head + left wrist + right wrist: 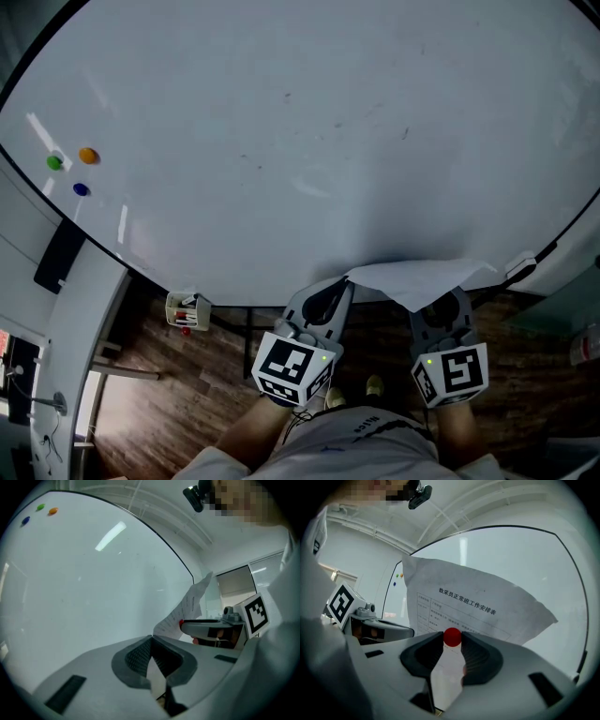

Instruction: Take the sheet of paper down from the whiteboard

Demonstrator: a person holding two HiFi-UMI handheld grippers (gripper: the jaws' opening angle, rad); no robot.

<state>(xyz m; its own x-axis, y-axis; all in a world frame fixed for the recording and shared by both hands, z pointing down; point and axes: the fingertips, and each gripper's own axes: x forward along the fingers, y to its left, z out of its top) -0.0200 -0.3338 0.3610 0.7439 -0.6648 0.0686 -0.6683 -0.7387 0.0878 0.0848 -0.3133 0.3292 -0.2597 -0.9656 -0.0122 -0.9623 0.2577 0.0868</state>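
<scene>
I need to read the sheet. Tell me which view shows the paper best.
Right gripper view: the sheet of paper faces the camera, printed heading and table visible, behind a red magnet. The left gripper view shows it at a steep slant, print too small to read; the head view shows only a plain white patch.

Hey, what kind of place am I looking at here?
Probably an office or meeting room: a large whiteboard fills the wall, coloured magnets sit on it, and the sheet of paper is a printed table form.
</scene>
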